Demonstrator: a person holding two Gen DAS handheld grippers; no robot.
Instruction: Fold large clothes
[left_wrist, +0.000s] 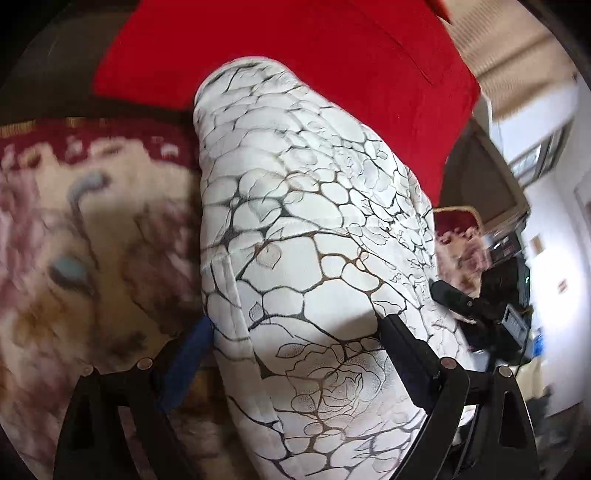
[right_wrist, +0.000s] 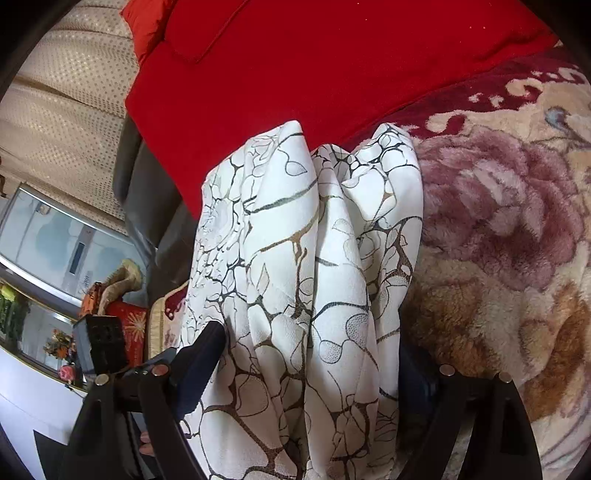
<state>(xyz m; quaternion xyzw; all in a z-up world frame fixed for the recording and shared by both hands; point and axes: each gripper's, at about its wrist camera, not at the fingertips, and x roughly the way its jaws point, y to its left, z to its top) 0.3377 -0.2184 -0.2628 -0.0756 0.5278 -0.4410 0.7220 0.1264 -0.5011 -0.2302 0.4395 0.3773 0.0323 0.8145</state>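
A white garment with a black and gold cracked-line print (left_wrist: 295, 229) hangs lifted above a floral blanket. My left gripper (left_wrist: 295, 325) is shut on the garment, which bulges between its two fingers. My right gripper (right_wrist: 314, 332) is shut on the garment's gathered folds (right_wrist: 306, 258), which drape down past its fingers. The other gripper (left_wrist: 476, 306) shows at the right of the left wrist view, close beside the cloth. The garment's lower part is hidden behind the folds.
A fluffy cream blanket with pink and brown flowers (right_wrist: 498, 240) covers the bed. A red cushion (right_wrist: 314, 62) lies at the far end, also in the left wrist view (left_wrist: 332, 55). A glass-topped side table with ornaments (right_wrist: 55, 258) stands left of the bed.
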